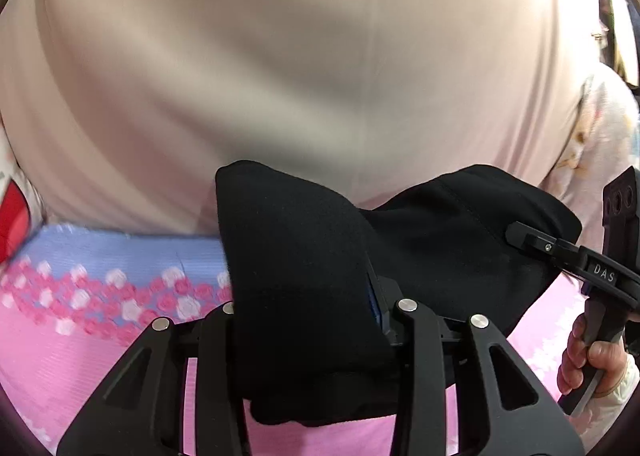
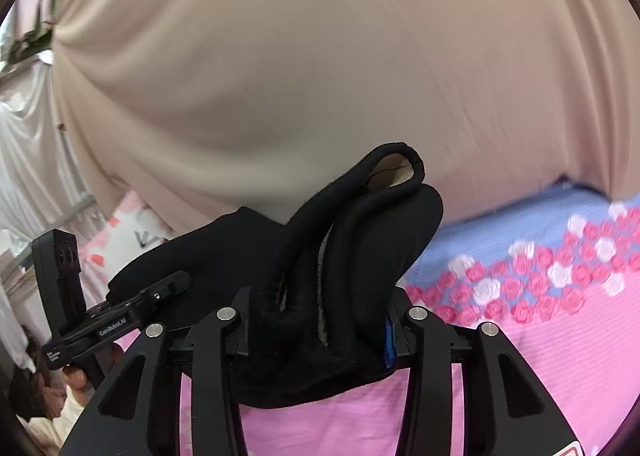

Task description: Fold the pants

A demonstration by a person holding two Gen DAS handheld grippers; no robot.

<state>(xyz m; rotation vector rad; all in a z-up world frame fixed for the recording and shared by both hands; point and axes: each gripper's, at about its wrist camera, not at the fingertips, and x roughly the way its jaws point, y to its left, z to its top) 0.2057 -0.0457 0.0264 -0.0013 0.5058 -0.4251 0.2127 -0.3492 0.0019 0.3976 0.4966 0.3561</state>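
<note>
Both grippers' jaws clamp the black pants (image 1: pixel 304 276) (bunched) above pink bedsheet (image 2: pixel 540 356)

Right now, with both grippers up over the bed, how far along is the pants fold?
Done: both grips are made. The left gripper and the right gripper are each clamped on a bunched edge of the black pants.
In hand: the fabric hangs between them, lifted above the pink bedspread.
Left: no flat fold shows yet; the pants still have to be laid down, folded over and released.

Pink rose-patterned bedsheet (image 2: pixel 560 336) below a beige draped curtain (image 2: pixel 320 55).
</note>
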